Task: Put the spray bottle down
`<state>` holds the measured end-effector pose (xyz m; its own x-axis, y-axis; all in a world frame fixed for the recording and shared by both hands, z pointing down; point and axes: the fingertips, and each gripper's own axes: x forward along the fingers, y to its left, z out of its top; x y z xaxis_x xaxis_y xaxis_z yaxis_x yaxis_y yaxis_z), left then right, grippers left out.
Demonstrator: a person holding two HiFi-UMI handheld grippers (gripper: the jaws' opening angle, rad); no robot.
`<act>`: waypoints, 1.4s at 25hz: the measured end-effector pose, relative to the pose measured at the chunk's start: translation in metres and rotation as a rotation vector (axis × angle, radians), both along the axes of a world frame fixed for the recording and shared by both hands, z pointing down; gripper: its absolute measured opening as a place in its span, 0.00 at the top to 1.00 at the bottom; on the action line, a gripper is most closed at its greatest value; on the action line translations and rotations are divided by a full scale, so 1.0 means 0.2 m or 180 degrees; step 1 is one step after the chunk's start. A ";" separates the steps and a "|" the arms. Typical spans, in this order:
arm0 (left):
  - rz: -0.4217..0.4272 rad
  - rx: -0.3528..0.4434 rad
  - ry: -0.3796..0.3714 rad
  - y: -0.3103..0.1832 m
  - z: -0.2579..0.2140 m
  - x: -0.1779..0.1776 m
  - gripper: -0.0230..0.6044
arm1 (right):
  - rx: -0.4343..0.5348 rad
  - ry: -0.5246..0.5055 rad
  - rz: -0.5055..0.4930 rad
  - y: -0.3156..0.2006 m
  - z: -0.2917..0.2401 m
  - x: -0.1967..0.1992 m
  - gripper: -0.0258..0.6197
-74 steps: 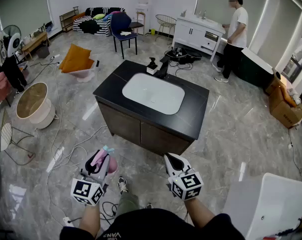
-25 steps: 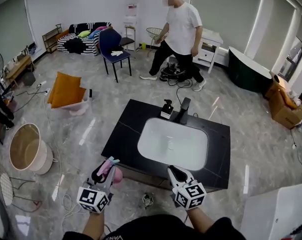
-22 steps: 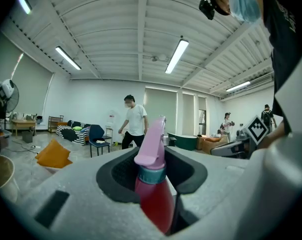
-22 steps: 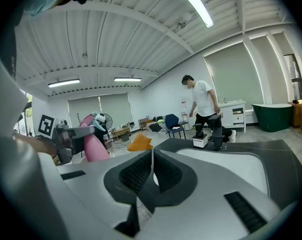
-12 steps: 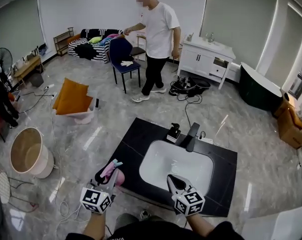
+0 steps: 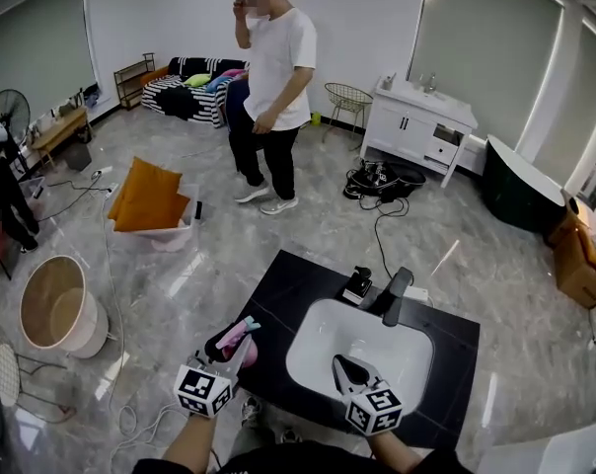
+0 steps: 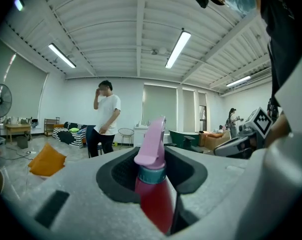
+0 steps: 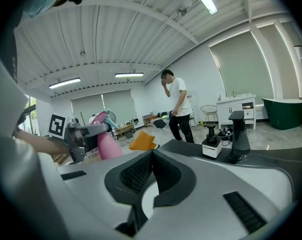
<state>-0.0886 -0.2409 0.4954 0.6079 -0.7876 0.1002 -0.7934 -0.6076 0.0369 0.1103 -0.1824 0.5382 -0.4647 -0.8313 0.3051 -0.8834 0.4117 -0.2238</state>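
Over basin [image 6: 313,349] now: right gripper [image 6: 339,361]; spray bottle [image 6: 241,338] beside counter [image 6: 290,282].

Two grippers: the left gripper [image 6: 229,347] and the right gripper [image 6: 345,366]. One spray bottle [image 6: 241,335]. One counter [image 6: 278,289] with one basin [image 6: 382,332], one faucet [image 6: 394,296] and one dispenser [image 6: 358,285]. At least two people: a near person [image 6: 270,77] and a far person [image 7: 232,121]. One cushion [image 6: 145,197], one tub [image 6: 56,309], one fan [image 6: 2,112], one sofa [image 6: 194,79], one wire chair [image 6: 349,100].

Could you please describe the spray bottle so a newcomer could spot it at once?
Find the black-topped vanity island with the white basin. By its near left corner, the left tongs grip a deep-pink plastic spray bottle, alone in having a pale pink trigger and teal collar.
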 end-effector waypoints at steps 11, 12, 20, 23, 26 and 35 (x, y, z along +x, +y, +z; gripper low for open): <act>0.0558 -0.0145 -0.0098 -0.50 0.13 0.04 0.73 | -0.0146 0.0007 0.0403 -0.40 0.04 -0.10 0.96; 0.0607 -0.0148 -0.0109 -0.54 0.14 0.04 0.73 | -0.0159 0.0012 0.0430 -0.43 0.05 -0.11 0.96; 0.0956 -0.0130 -0.0160 -0.86 0.25 0.17 0.73 | -0.0251 0.0036 0.0656 -0.66 0.11 -0.11 0.96; 0.1167 -0.0149 -0.0255 -0.92 0.32 0.26 0.73 | -0.0277 0.0023 0.0752 -0.70 0.12 -0.09 0.96; 0.1308 -0.0177 -0.0275 -0.97 0.35 0.34 0.73 | -0.0304 0.0007 0.0848 -0.74 0.14 -0.06 0.96; 0.1490 -0.0252 -0.0302 -1.05 0.46 0.47 0.73 | -0.0342 0.0012 0.1019 -0.77 0.18 0.01 0.96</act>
